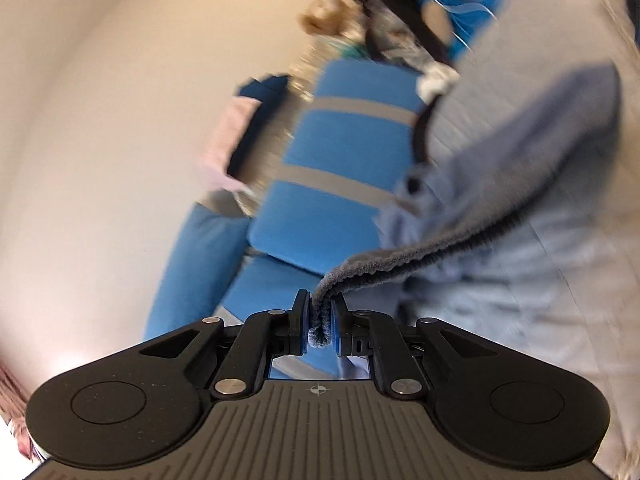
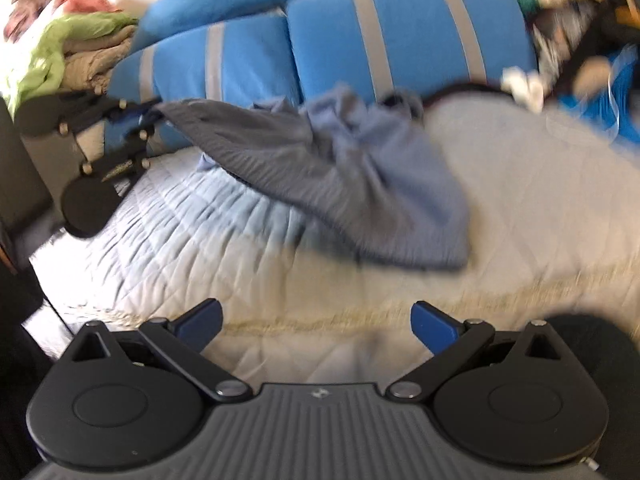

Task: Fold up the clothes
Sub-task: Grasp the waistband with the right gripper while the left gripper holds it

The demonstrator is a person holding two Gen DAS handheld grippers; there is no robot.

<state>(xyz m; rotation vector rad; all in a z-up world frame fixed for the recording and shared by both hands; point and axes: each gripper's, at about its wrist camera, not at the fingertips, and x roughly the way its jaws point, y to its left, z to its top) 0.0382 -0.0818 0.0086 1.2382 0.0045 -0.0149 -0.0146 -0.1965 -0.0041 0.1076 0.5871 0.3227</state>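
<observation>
The left gripper (image 1: 320, 322) has its blue pads pinched tight on a thick rolled hem of the grey-blue garment (image 1: 500, 184), the fabric bunched between the jaws and trailing away up and to the right. From the other side you can see that same gripper (image 2: 150, 114) out at the far left, raised off the bed, with the garment (image 2: 360, 172) stretched from it like a sagging sheet, its far end slumped in a crumpled heap on the pale quilted bedcover (image 2: 180, 232). The right gripper (image 2: 316, 322) hangs low over the near part of the bed with its fingers spread wide apart, holding nothing, well short of the cloth. Behind the garment sit blue cushions with grey stripes (image 2: 408, 36), lined up along the head of the bed. Off in the far left corner there is a stack of folded clothes with a lime-green piece (image 2: 76, 36) draped over the top. To the far right lies a jumble of dark and bright blue things, too blurred to make out. A plain cream wall (image 1: 100, 120) fills the left wrist view's left side.
</observation>
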